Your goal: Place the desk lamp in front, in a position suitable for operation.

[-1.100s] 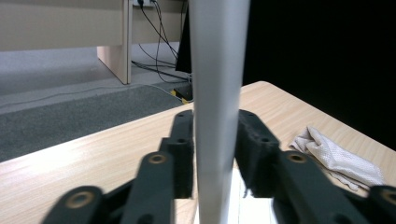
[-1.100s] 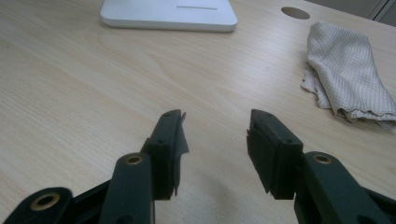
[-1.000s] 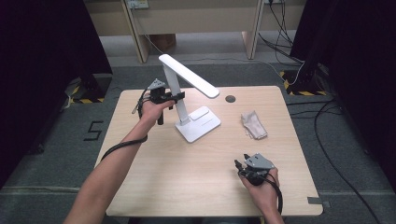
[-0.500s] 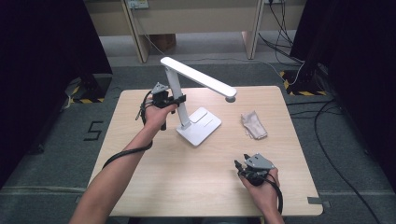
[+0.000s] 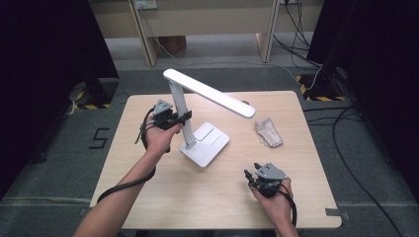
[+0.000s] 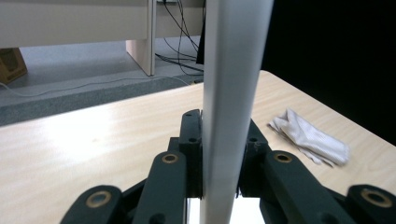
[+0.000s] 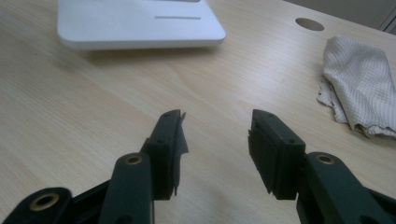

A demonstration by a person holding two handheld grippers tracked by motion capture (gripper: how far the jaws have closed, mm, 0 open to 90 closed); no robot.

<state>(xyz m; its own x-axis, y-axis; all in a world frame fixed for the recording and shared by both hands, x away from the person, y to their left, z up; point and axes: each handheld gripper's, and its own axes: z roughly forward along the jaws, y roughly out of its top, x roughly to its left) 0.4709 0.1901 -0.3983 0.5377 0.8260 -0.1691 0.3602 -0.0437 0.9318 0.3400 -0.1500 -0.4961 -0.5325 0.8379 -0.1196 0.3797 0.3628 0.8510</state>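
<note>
The wooden bench (image 5: 148, 197) is the widest thing here, pale and bare over most of its top, with a small round hole near its far edge.

On it stands the white desk lamp (image 5: 188, 118). Its flat square base (image 5: 210, 143) sits near the middle of the bench, its post rises upright from the left part of that base, and its long head slopes down toward the right from the top of the post, above the base. In the right claw's view the base (image 7: 135, 21) lies farther off on the bench, straight ahead and a little to the left.

The left claw (image 5: 179, 118) is closed on the lamp's post about halfway up; in its own view the pale post (image 6: 224, 116) runs upright between the two black jaws, which press against it on both sides. Its jaws have just been closing, with the post between them.

The right claw (image 5: 251, 173) rests low over the near right part of the bench, well apart from the lamp. Its jaws stand apart with nothing between them, as its own view (image 7: 215, 122) shows.

A crumpled white cloth (image 5: 269, 132) lies on the bench to the right of the lamp base, apart from it and from both claws.
</note>
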